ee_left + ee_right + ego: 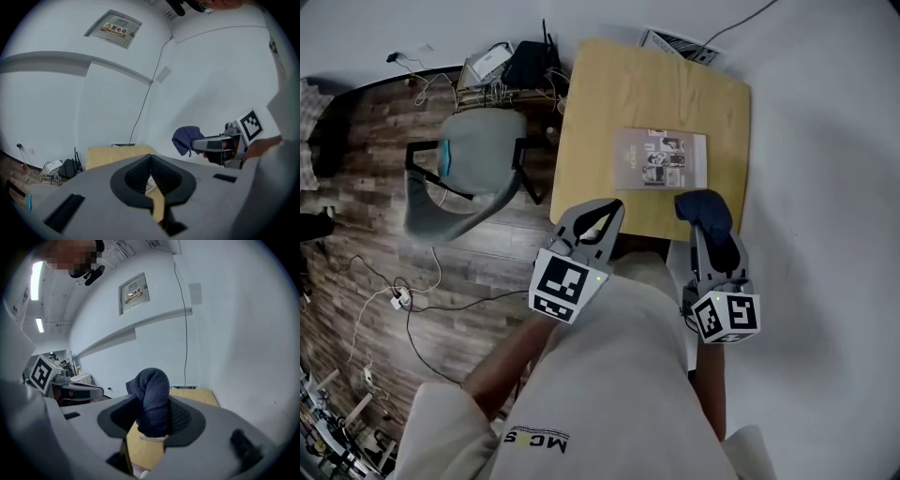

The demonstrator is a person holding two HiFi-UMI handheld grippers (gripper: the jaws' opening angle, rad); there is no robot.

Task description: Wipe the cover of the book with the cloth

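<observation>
A thin book (661, 159) with a grey cover and small photos lies flat near the middle of the light wooden table (609, 103). My right gripper (709, 225) is shut on a dark blue cloth (705, 212), held over the table's near right edge, just short of the book. In the right gripper view the bunched cloth (152, 397) fills the jaws. My left gripper (616, 206) hangs at the table's near edge, left of the cloth, shut with nothing in it. In the left gripper view the fingertips (151, 157) meet, and the cloth (185, 138) shows to the right.
A grey chair (469, 173) stands left of the table on the wood floor. A black router (530, 64) and loose cables lie behind it. A printed sheet (680, 42) lies beyond the table's far edge. White wall runs along the right.
</observation>
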